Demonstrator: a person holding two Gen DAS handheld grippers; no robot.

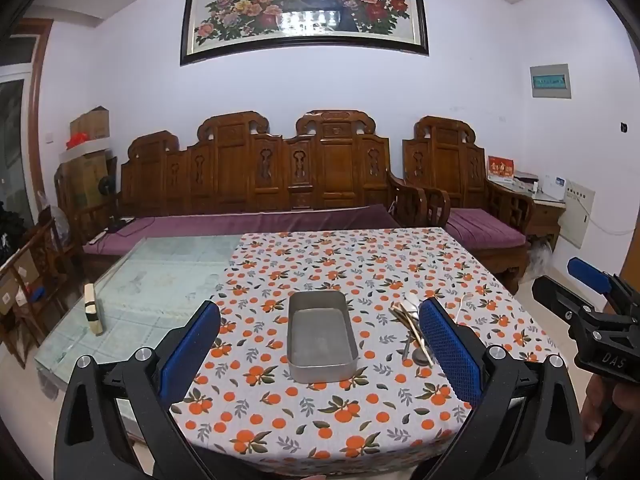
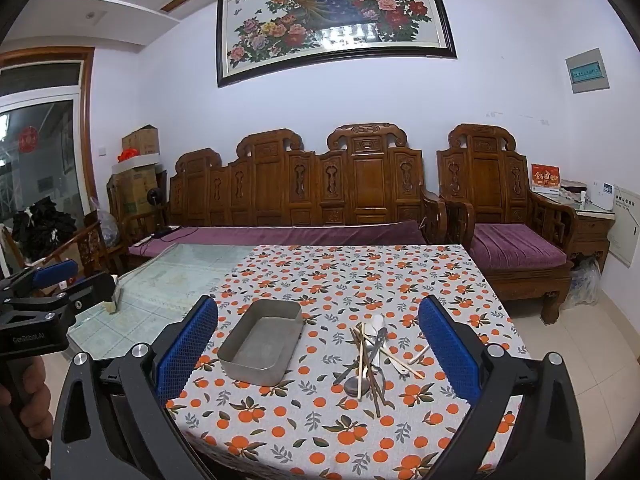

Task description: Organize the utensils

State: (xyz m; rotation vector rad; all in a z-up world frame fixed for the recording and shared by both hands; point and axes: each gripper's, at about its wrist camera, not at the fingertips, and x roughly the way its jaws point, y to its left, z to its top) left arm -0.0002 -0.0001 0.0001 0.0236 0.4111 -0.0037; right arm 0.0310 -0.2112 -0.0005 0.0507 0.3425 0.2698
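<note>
Both grippers spread wide, nothing between the blue pads. Left gripper hangs above the near table edge, lined up on the empty rectangular grey metal tin, which sits on the orange-print tablecloth. Right gripper frames the tin and the loose pile of wooden chopsticks and metal and white spoons, lying on the cloth just right of the tin, not touching it
</note>
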